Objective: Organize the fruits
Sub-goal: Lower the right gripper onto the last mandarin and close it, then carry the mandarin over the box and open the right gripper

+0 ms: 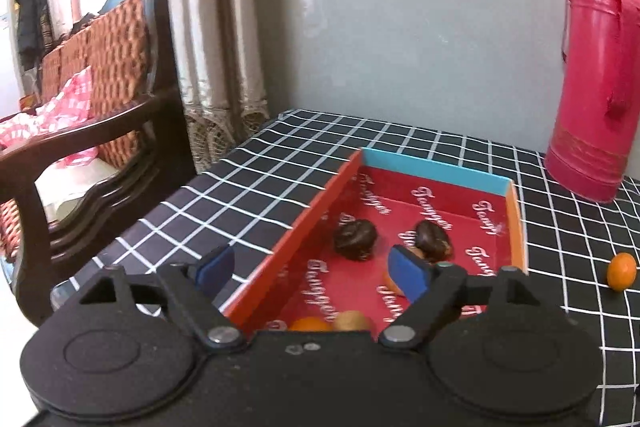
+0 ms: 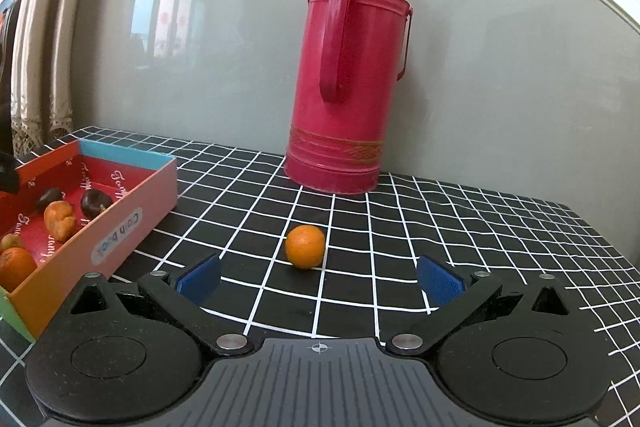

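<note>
A black grid-checked worktop carries a tall pink thermos and a red box holding dark and orange fruits. One loose orange lies on the cloth between them. The right gripper gapes wide just before it, empty; the left gripper hangs open, empty, over the box.

A glossy red flask stands on the counter's matt checked cloth, the box looks like printed cardboard, the tangerine has dimpled skin, and each black plastic tool carries textured blue pads.
</note>
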Available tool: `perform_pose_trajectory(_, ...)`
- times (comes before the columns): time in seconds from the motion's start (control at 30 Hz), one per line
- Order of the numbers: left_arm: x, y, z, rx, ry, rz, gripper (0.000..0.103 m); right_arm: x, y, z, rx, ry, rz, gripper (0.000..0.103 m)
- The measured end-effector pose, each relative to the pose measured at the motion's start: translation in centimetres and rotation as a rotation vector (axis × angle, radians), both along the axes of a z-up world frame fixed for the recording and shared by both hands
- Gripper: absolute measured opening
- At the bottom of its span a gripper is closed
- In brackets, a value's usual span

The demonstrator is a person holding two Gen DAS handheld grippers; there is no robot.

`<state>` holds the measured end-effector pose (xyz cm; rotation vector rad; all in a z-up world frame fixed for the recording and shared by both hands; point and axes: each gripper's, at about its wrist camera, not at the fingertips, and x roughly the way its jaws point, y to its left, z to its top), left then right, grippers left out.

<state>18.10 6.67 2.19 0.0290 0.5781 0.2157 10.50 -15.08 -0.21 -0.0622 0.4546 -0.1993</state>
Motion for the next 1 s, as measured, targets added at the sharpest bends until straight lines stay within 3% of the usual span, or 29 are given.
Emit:
perform_pose_trajectory(0.3, -1.6, 3.7, 0.4, -0.017, 0.005, 0.083, 0.08, 4.3, -0.9, -1.6, 0.005, 0.085, 0.002, 0.103)
perform_pose_trajectory(0.7, -2.9, 7.9, 0.5, 0.018, -0.009, 0.188, 0.08, 10.6, -2.4, -2.5, 0.07, 0.143, -0.037, 0.102)
perform_pose_trajectory(0.77, -3.1, 8.5, 0.5, 0.024, -0.008, 0.202, 0.08, 11.1, -2.5, -2.7, 0.084, 0.155, -0.047, 0.09)
perform_pose_trajectory(0.83, -3.2, 9.2, 0.5, 0.023, -0.006, 0.219, 0.08, 11.6, -2.7, -3.1, 0.115, 0.179, -0.043, 0.058)
perform_pose_trajectory(0.97, -3.3, 10.0, 0.5, 0.014, 0.0, 0.237, 0.08, 12.2, -2.8, -3.7, 0.145, 0.211, -0.053, 0.049)
perform_pose_trajectory(1.0, -3.3, 10.1, 0.6, 0.015, 0.0, 0.238, 0.08, 12.3, -2.7, -3.8, 0.148, 0.213, -0.049, 0.042)
